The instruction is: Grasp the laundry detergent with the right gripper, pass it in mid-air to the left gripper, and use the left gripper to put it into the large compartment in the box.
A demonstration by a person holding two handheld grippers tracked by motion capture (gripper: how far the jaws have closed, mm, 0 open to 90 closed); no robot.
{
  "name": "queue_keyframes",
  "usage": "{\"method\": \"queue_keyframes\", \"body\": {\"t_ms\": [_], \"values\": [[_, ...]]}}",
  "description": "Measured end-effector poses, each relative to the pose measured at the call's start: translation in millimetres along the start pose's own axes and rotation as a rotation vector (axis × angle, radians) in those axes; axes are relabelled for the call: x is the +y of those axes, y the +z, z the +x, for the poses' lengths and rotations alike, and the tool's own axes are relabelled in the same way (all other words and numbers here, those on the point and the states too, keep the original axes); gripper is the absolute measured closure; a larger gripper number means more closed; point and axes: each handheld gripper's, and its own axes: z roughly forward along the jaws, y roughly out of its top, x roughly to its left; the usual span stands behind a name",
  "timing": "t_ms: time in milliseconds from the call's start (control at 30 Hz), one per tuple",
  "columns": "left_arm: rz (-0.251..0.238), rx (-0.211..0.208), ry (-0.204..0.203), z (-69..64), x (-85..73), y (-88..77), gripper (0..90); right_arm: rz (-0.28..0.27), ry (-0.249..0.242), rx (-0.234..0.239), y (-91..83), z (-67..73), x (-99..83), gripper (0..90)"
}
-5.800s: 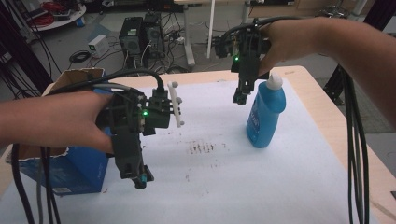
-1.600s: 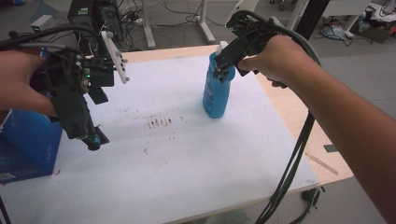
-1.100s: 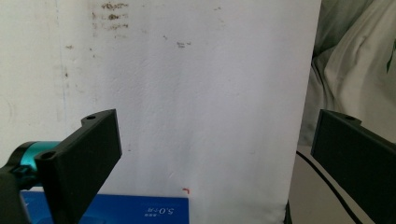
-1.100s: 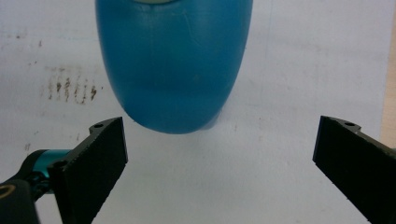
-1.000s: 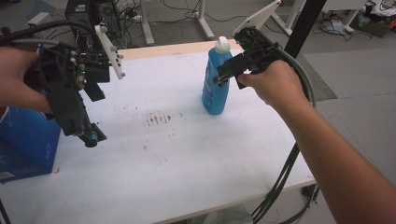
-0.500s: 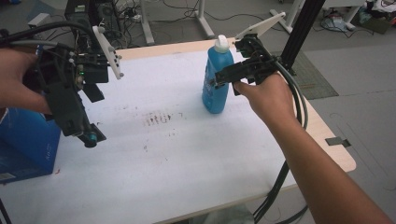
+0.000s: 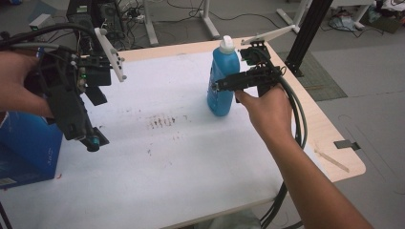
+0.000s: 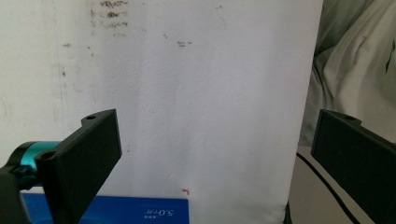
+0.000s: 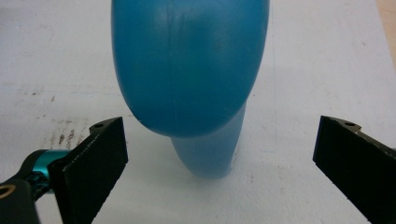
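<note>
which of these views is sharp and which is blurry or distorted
High view: fairly sharp, even light, soft shadow beside the blue bottle. Right gripper view: the bottle looms close, bulging and slightly soft, while the open right claw stays crisp. Left gripper view: the white table cover looks pale and washed out, stains faint.

The blue bottle [image 9: 187, 74] looks like smooth plastic with a soft sheen, its cap [image 7: 226, 44] white. The desk [image 7: 191, 162] is covered in a matt white sheet, scuffed with dark marks, over a pale wood-look edge; the blue box [image 7: 24, 148] looks like printed cardboard
</note>
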Motion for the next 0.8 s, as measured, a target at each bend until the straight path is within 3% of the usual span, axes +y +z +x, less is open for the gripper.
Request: {"method": "queue_keyframes", "body": {"t_ms": [567, 800], "values": [[-0.002, -0.006, -0.003, 2.4, 0.5, 1.6, 1.7, -0.228, -0.010, -0.027, 4.1, 8.0, -26.2, 2.4], [-0.001, -0.007, -0.004, 3.6, -0.3, 1.6, 1.7, -0.272, -0.017, -0.022, 8.8, 9.1, -34.9, 2.4]]}}
